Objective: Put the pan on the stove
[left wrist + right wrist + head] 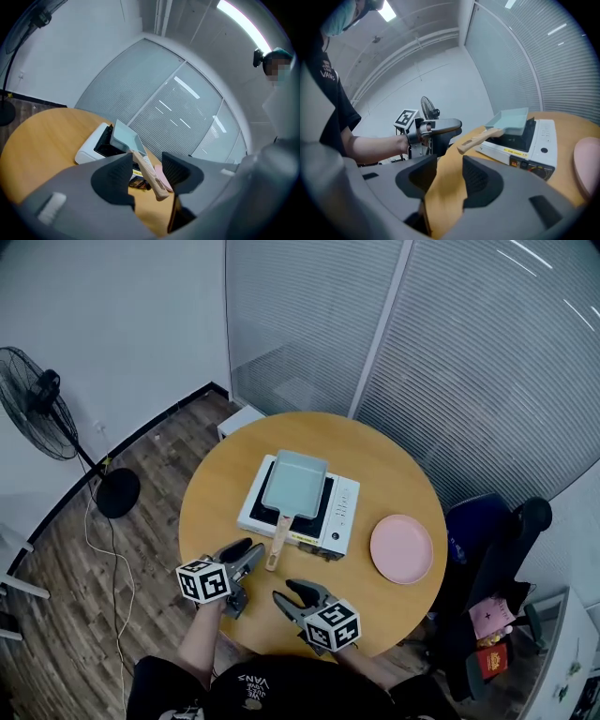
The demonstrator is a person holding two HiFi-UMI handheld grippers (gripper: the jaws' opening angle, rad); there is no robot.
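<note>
A pale blue square pan rests on the black top of the white portable stove, its wooden handle sticking out over the stove's front toward me. My left gripper hovers just left of the handle's end, jaws open with nothing between them. In the left gripper view the pan and stove lie ahead, beyond the left gripper. My right gripper sits near the table's front edge, open and empty. The right gripper view shows the right gripper over bare wood, the pan to the right.
The stove stands on a round wooden table. A pink plate lies right of it. A standing fan is on the floor at far left, and a dark chair stands right of the table.
</note>
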